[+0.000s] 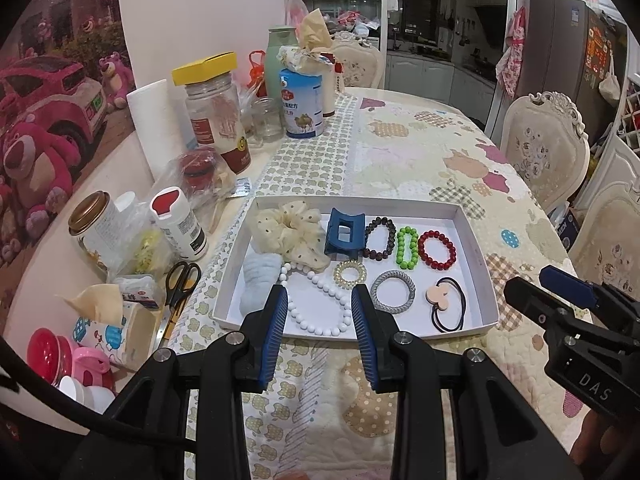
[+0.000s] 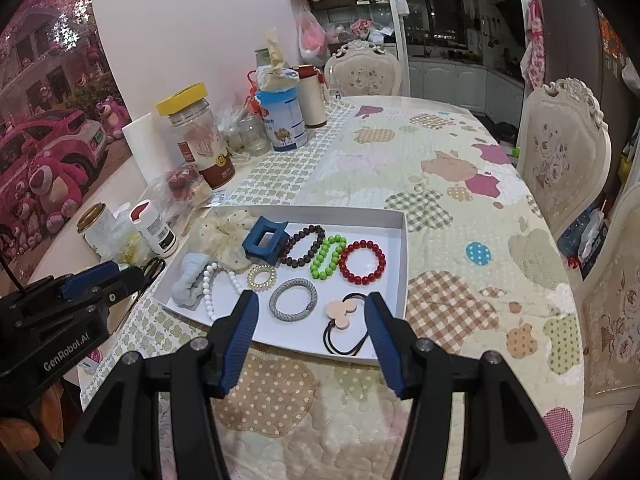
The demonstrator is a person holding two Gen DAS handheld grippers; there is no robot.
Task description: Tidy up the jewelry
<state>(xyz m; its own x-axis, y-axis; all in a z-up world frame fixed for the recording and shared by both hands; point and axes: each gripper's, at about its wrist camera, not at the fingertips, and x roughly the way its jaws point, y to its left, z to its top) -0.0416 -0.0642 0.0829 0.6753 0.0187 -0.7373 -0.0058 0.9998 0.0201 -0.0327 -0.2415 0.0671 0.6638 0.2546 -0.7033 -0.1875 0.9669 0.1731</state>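
1. The shallow white cardboard tray (image 1: 476, 248) holds a white bead necklace (image 1: 320, 300), a red bead bracelet (image 1: 437, 250) and a black elastic hair tie with a pink charm (image 2: 344, 326).
2. The left gripper (image 1: 320, 296) and right gripper (image 2: 310, 300) both gape wide, grasping nothing, above the tray's near edge.
3. To the tray's right lies bare quilted patchwork tablecloth (image 2: 460, 200).

Tray (image 1: 478, 256) is packed wall to wall, only bare patch is the far right corner. Jars (image 1: 216, 120) and bottles (image 1: 180, 224) crowd its left side; the quilt (image 2: 460, 208) right and behind is wide open.
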